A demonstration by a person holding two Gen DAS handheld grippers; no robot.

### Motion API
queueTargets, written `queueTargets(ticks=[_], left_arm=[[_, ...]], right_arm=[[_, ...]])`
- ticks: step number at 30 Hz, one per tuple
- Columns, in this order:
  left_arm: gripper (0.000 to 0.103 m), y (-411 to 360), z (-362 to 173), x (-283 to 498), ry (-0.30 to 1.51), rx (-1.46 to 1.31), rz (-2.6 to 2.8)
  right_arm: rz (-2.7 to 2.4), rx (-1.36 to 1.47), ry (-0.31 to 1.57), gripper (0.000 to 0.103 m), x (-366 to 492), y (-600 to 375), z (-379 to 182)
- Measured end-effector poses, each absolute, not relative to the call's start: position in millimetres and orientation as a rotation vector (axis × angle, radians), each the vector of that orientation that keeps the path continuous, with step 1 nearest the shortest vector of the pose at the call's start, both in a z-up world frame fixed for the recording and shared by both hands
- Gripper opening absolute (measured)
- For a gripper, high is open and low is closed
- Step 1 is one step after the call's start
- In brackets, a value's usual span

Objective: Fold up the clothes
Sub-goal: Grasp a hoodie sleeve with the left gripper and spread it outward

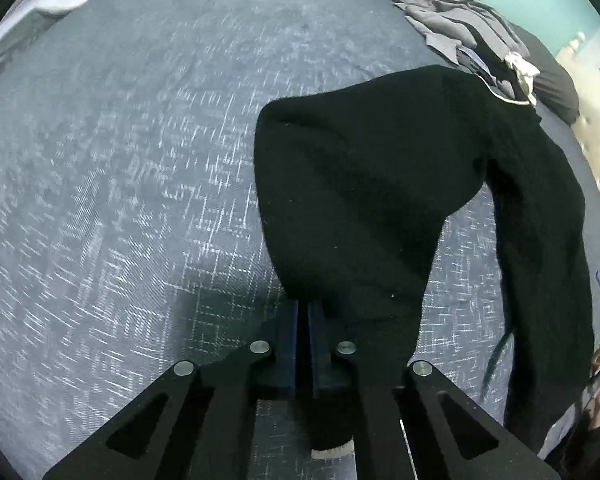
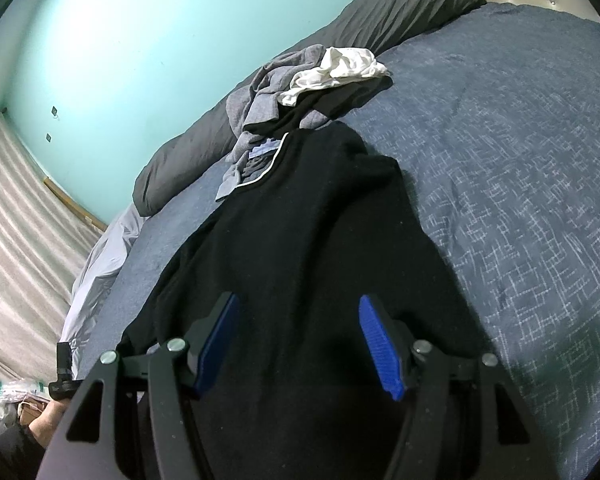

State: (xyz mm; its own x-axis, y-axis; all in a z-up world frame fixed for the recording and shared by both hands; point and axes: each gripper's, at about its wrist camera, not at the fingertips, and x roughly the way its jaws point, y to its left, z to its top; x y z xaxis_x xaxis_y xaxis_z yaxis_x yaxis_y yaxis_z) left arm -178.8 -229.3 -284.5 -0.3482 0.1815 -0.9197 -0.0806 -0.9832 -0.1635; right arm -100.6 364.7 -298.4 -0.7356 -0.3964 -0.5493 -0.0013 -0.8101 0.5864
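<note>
Left tool [image 1: 303, 320] pinched shut on a fold of the black sweater [image 1: 360, 208], part lifted off the bed [image 1: 120, 180]; pads mostly hidden by cloth. Right tool [image 2: 298, 340] wide, hovering over the sweater, holding nothing. Fold barely begun. Far edge: unfolded clothes pile [image 2: 300, 88] still waiting; sweater's sleeve layout hard to read.

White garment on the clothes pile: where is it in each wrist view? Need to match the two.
Left wrist: white garment at upper right, a small scrap at the pile's near edge, just beyond the black sweater.
Right wrist: white garment at top centre, lying on top of the grey clothes.
Shared landmark: the sweater's white-piped collar edge, just below the pile in both views.
</note>
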Motion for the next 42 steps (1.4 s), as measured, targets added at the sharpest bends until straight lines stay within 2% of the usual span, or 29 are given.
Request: queueTargets(ticks=[9,15,18,20,22,23,28,35,42], left_arm=[[0.003,-291.2,-234.2,-199.2,0.126,-1.697,2.669],[0.005,-305.0,-244.5,-219.0,0.174,-1.78,2.666],[0.006,-302.6,-248.8,-219.0,0.11,-1.779,2.675],[0.01,-299.4,-246.2,-214.2,0.104,-1.753,2.693],[0.024,-293.6,-239.3,-208.6,0.093,-1.72,2.701],[0.027,-290.6,-235.6,-205.8,0.086,-1.704,2.704],[0.033,-256.3,-223.0,-184.8,0.027,-1.596,2.608],[0.033,-166.6,-234.5,-154.9,0.012,-1.528,2.375],[0.033,-88.3,-238.6,-126.4,0.059,-1.476,2.215]], right_arm=[[-2.61,1.003,-0.849,0.064,-100.4,367.0,-296.6],[-2.612,1.013,-0.827,0.064,-101.9,363.8,-296.6],[-2.625,1.005,-0.818,0.064,-101.2,366.9,-290.7],[-2.638,0.988,-0.833,0.064,-99.3,375.9,-282.1],[-2.65,0.987,-0.855,0.064,-98.1,388.0,-273.2],[-2.655,0.997,-0.856,0.064,-97.8,393.2,-269.7],[-2.657,1.171,-0.762,0.064,-94.7,419.3,-262.8],[-2.606,1.511,-0.656,0.064,-79.4,449.9,-281.1],[-2.436,1.646,-0.722,0.064,-67.7,437.4,-315.9]])
